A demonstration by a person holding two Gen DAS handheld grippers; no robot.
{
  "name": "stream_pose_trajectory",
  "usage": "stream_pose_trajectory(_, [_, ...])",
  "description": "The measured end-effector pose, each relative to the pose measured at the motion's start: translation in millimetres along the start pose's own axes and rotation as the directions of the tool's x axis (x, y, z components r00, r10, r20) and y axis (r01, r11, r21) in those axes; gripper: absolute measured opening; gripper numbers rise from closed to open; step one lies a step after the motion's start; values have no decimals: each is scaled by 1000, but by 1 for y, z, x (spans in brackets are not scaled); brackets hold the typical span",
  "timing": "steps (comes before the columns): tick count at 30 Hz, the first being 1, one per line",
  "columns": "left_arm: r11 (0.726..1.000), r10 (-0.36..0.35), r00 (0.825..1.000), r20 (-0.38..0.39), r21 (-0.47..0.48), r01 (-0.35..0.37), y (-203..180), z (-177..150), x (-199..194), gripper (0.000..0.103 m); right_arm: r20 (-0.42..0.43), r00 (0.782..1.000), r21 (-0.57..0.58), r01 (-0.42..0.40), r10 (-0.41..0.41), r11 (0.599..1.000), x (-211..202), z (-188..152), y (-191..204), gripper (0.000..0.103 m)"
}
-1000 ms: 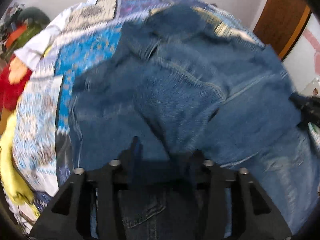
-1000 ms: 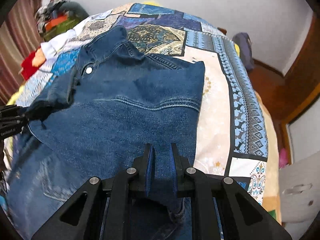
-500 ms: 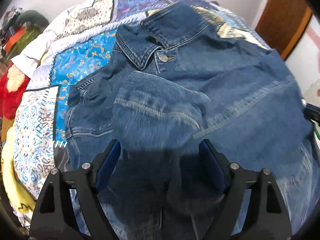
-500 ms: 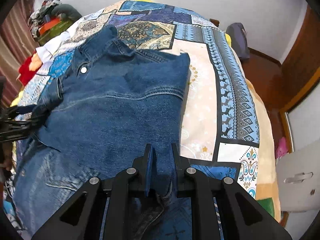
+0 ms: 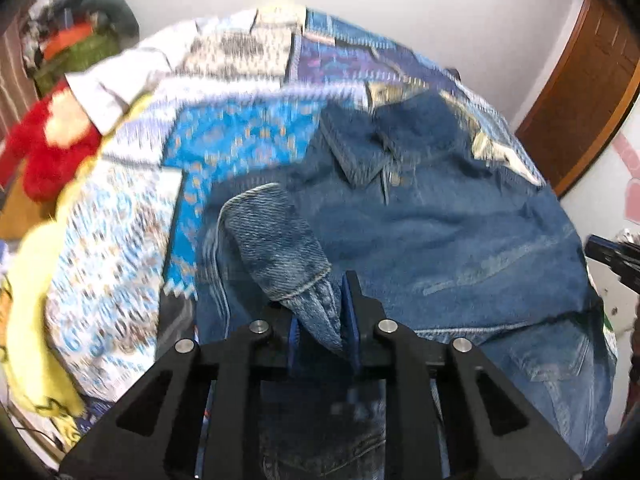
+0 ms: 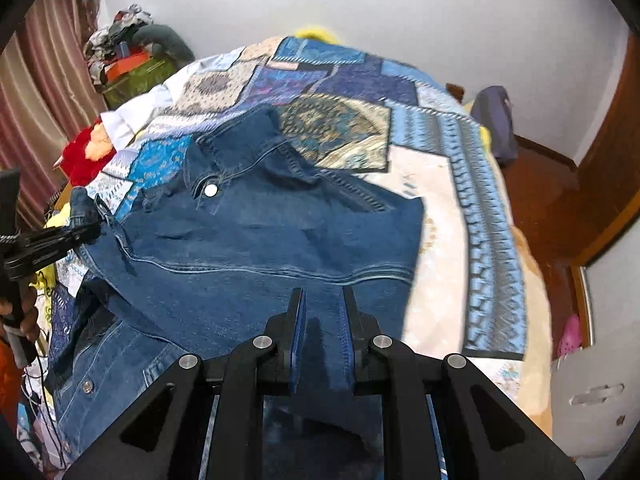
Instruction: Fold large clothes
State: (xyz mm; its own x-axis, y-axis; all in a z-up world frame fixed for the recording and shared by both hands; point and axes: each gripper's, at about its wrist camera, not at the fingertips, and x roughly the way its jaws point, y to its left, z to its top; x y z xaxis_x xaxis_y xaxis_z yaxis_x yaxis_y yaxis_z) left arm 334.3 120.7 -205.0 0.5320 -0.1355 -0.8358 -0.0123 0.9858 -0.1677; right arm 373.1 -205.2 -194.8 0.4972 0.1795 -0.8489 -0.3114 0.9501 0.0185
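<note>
Left gripper (image 5: 320, 320): jaws have just been closing, now pinched on a cuff (image 5: 312, 304) of bunched denim.
Right gripper (image 6: 322, 344): jaws narrow, clamped on the hem.
Denim jacket (image 6: 272, 240): spread across the bed (image 6: 436, 208), collar (image 6: 240, 148) far.
Handling: heavy, stiff, thick seams; best gripped at cuffs, hem, seams.

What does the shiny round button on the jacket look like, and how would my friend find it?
Start at the patchwork bedspread and find the big blue denim jacket lying on it. Go to its collar at the far end; just below sits the round silver metal button. It is the one bright spot on that dark blue cloth.
</note>
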Motion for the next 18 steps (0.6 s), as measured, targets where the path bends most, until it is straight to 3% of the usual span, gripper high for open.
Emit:
stream_pose_trajectory(2, [1000, -2, 999, -47, 16, 3, 2, -12, 12, 23, -60, 997, -28, 40, -41, 999, 23, -5, 5, 12])
stream_pose_trajectory(4, [1000, 3, 994, -105, 29, 0, 1, -24, 25, 31, -93, 992, -63, 80, -86, 995, 39, -14, 7, 12])
stream_pose_trajectory(6, [993, 113, 987, -111, 50, -108, 5, -35, 33, 69, -58, 993, -107, 99, -106, 989, 39, -22, 9, 12])
stream_pose_trajectory(8, [985, 171, 979, -107, 56, -165, 16, -45, 37, 80, -38, 988, -138, 145, -152, 980, 35, -27, 9, 12])
stream_pose_trajectory(12, [996, 77, 988, -130, -45, -84, 39, -56, 32, 86, -22, 981, -170, 184, -191, 968, 28, -36, 1, 12])
stream_pose_trajectory(16, [995, 57, 992, -111, -80, -66, 47, -57, 18, 90, -14, 957, -192, 282, -290, 940, 23, -45, -6, 12])
stream_pose_trajectory(18, [996, 40, 993, -113, -80, -49, 48, -57, 10, 90, -20, 957, -177, 280, -288, 944, 18, -51, -13, 15])
